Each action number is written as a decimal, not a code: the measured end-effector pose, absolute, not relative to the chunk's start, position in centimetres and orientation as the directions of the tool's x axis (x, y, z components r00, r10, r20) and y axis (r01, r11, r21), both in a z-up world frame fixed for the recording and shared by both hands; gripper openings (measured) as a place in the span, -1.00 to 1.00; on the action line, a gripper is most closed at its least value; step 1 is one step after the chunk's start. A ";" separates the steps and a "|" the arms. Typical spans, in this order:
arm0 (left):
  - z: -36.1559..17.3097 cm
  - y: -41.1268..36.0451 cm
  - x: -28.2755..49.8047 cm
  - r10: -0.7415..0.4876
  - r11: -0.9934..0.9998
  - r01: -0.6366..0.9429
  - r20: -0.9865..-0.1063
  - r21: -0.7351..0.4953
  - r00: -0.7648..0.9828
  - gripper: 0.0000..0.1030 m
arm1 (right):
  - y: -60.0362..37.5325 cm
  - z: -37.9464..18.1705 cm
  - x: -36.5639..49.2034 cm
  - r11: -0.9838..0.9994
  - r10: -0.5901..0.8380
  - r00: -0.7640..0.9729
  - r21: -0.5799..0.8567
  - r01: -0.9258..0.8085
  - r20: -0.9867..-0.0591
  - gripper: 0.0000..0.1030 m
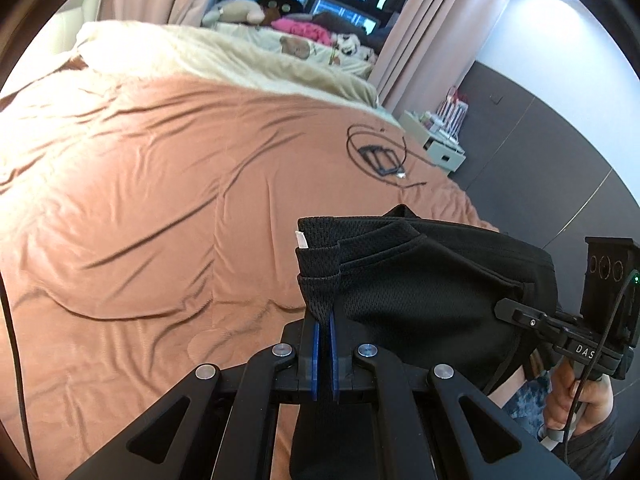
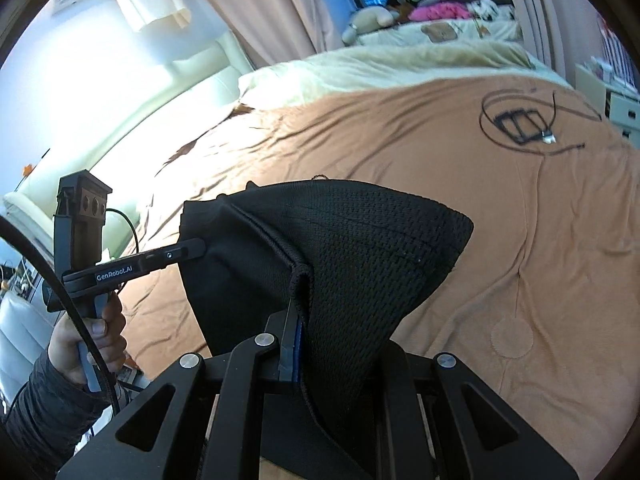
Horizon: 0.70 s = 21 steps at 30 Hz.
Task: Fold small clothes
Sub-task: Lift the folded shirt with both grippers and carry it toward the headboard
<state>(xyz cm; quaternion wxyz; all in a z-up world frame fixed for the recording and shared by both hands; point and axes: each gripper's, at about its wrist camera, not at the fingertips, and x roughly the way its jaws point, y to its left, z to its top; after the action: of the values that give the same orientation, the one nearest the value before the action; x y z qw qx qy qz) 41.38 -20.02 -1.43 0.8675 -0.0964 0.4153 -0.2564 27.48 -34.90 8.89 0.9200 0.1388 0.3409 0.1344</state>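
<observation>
Overhead | one bed, its orange cover creasing, is running out of frame | one black mesh garment is hanging above it between two grippers, its lower part hiding behind the linkages | left gripper is pinching one edge | right gripper is clamping the other, one finger hidden | one cable coil is lying far off.
</observation>
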 end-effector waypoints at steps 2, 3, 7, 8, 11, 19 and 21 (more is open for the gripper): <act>-0.2 -19.4 40.5 -0.529 0.848 0.366 -0.654 -0.383 0.541 -0.93 | -34.1 9.9 25.9 0.928 0.340 0.743 0.332 -0.168 -0.577 -0.84; 0.3 -19.1 40.0 -0.529 0.848 0.367 -0.647 -0.382 0.549 -0.93 | -33.9 10.4 25.4 0.929 0.341 0.747 0.326 -0.175 -0.570 -0.84; 2.7 -17.7 37.9 -0.527 0.850 0.369 -0.615 -0.375 0.586 -0.93 | -32.4 12.3 22.3 0.932 0.342 0.770 0.301 -0.203 -0.538 -0.84; 3.1 -17.4 37.6 -0.526 0.850 0.369 -0.609 -0.375 0.593 -0.93 | -32.1 12.6 21.8 0.932 0.341 0.774 0.296 -0.207 -0.533 -0.84; 4.6 -16.2 36.7 -0.531 0.847 0.366 -0.588 -0.385 0.611 -0.93 | -31.2 13.2 20.2 0.930 0.350 0.782 0.289 -0.226 -0.516 -0.84; 8.5 -12.0 33.7 -0.511 0.857 0.347 -0.533 -0.382 0.674 -0.93 | -28.7 14.0 17.1 0.917 0.390 0.789 0.281 -0.284 -0.474 -0.84; 9.2 -10.7 33.0 -0.499 0.863 0.338 -0.523 -0.377 0.691 -0.93 | -28.3 13.9 17.3 0.911 0.405 0.787 0.281 -0.303 -0.465 -0.84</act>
<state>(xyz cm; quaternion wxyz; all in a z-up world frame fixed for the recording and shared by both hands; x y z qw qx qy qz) 33.01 -10.68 9.23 0.9107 -0.1264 0.3192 -0.2297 17.33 -28.32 13.91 0.9405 0.0960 0.2663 0.1882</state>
